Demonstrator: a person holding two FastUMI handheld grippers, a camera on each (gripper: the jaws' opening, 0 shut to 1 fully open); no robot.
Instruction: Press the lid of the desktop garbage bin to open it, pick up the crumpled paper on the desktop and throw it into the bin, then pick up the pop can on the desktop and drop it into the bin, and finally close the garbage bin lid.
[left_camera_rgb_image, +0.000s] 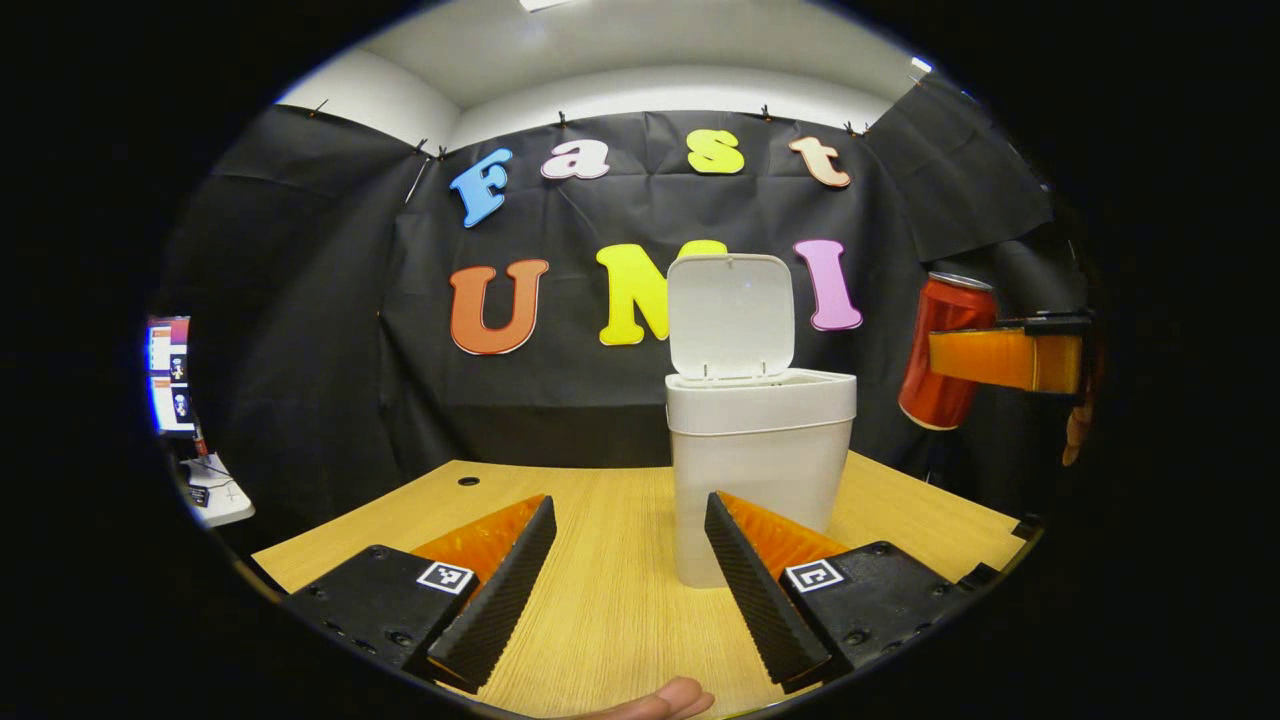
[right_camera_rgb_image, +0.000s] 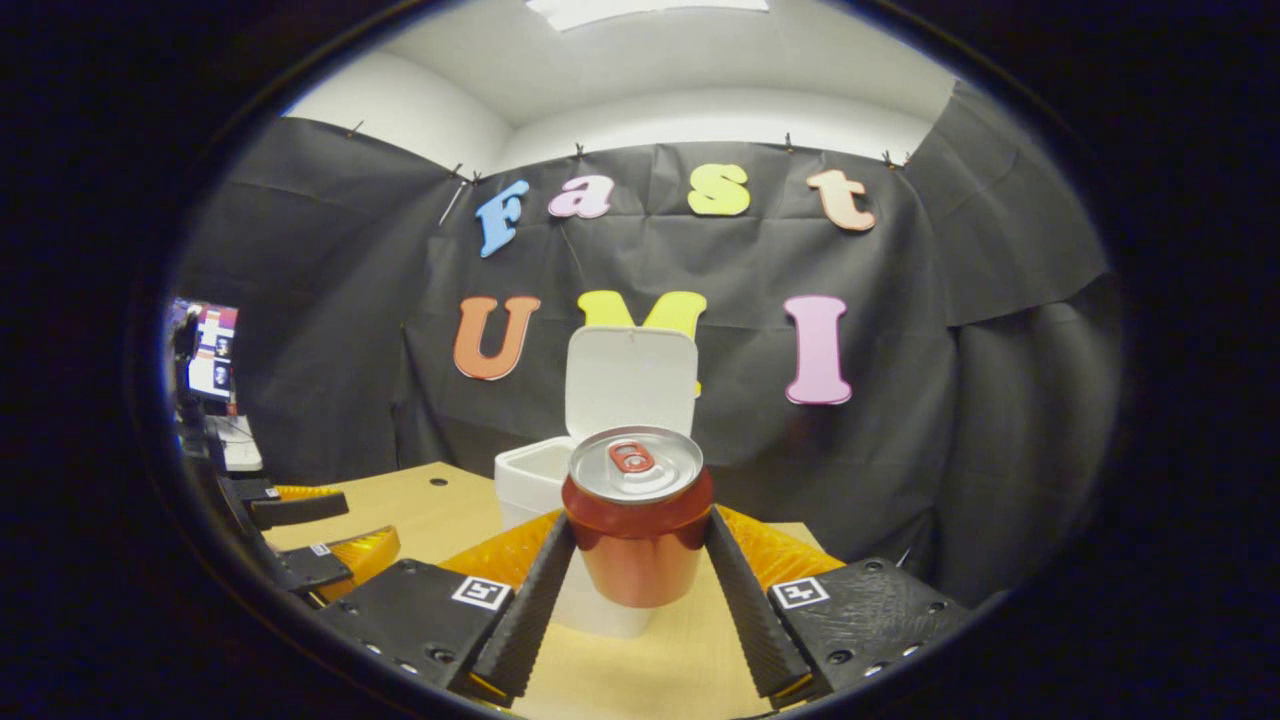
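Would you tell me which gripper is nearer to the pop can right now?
Right. The right gripper is shut on the pop can, holding it in the air near the open bin. The left gripper is open, low over the table, well away from the can.

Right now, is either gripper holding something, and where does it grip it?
The right gripper holds the red pop can upright by its sides, in the air. The left gripper is open and holds nothing.

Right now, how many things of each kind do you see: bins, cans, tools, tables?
Bins: 1, white, lid up
Cans: 1, red, held in the right tool
Tools: 2, left tool, right tool
Tables: 1
Total: 5
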